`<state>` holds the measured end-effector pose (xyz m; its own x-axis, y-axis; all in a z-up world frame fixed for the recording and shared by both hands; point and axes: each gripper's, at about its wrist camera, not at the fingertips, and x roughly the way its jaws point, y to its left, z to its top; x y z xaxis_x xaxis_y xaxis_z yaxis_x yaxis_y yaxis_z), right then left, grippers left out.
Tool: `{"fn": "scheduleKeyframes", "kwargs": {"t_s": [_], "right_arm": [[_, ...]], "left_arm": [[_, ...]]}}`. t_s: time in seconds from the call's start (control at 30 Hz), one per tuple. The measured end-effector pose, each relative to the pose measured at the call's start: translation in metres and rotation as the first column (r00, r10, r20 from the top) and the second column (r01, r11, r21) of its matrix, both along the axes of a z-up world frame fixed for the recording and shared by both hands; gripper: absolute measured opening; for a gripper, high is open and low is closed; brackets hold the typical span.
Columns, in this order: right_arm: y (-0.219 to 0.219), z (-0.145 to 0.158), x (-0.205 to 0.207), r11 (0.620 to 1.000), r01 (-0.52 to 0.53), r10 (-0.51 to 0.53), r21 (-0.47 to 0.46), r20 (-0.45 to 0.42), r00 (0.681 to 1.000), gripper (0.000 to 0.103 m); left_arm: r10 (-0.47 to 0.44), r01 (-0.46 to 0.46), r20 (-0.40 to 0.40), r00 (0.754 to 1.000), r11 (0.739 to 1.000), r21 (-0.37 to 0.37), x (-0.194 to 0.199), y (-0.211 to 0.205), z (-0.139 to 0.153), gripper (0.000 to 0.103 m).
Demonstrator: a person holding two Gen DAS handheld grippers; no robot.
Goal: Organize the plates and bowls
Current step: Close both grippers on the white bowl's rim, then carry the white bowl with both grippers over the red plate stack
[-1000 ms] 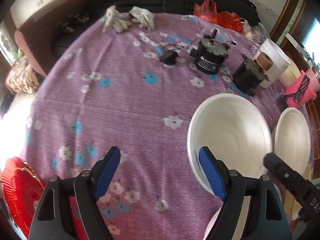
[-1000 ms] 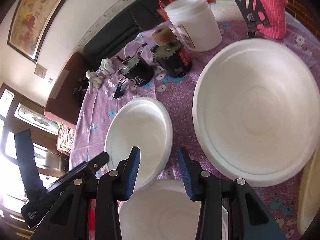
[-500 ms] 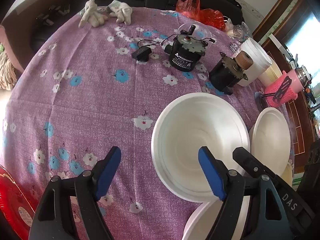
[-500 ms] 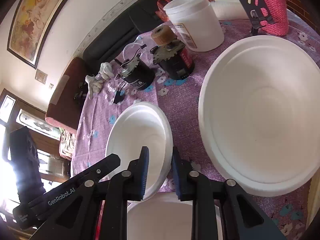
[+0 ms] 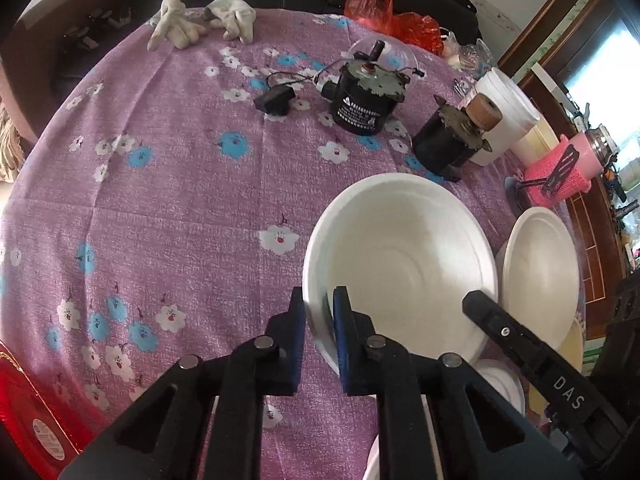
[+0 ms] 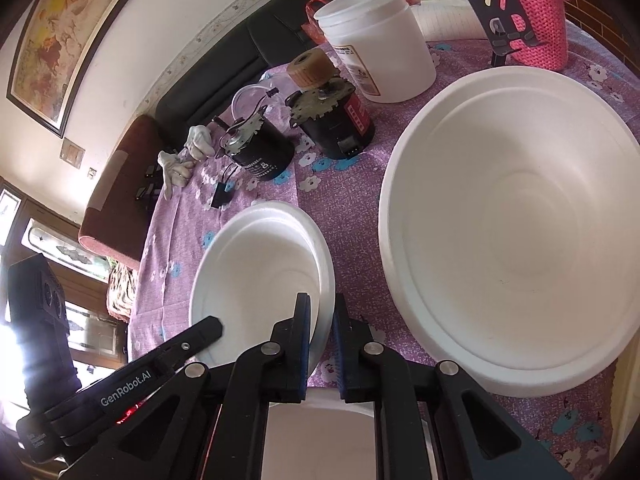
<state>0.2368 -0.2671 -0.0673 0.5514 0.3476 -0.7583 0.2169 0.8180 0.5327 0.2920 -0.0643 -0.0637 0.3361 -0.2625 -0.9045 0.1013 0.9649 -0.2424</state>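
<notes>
Left wrist view is showing the left hand-held gripper (image 5: 320, 320) pinching the near-left rim of the white foam bowl (image 5: 404, 272), one blue pad outside the wall and one inside. The bowl is sitting on the purple flowered surface (image 5: 168, 184), ahead and to the right of that gripper. The right hand-held gripper (image 6: 320, 320) is closing on the opposite, near-right rim of the same bowl (image 6: 260, 276) — its jaws are nearly together with the thin lip between them. So both hands are gripping one bowl from either side, and neither is nearer.

The larger white bowl (image 6: 516, 224) is lying just beside it to the right, rims close but apart; a further white plate (image 5: 540, 272) is resting beyond. The likely move, I judge, is lifting the smaller bowl rightward into the bigger one — the two motors (image 5: 368, 96) are standing well behind, out of the path.
</notes>
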Motion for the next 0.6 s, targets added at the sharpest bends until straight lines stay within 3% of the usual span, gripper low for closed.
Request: {"fn": "scheduleKeyframes", "kwargs": {"t_s": [0.3, 0.6], "right_arm": [[0.004, 0.003, -0.001, 1.0, -0.003, 0.003, -0.006, 0.012, 1.0, 0.012], [0.021, 0.027, -0.01, 1.0, -0.021, 0.022, -0.014, 0.069, 0.997, 0.011]], "left_arm": [[-0.001, 0.0, 0.047, 0.999, 1.0, 0.03, -0.008, 0.002, 0.01, 0.012], [0.027, -0.031, 0.102, 0.994, 0.999, 0.038, -0.029, 0.022, 0.039, 0.013]]}}
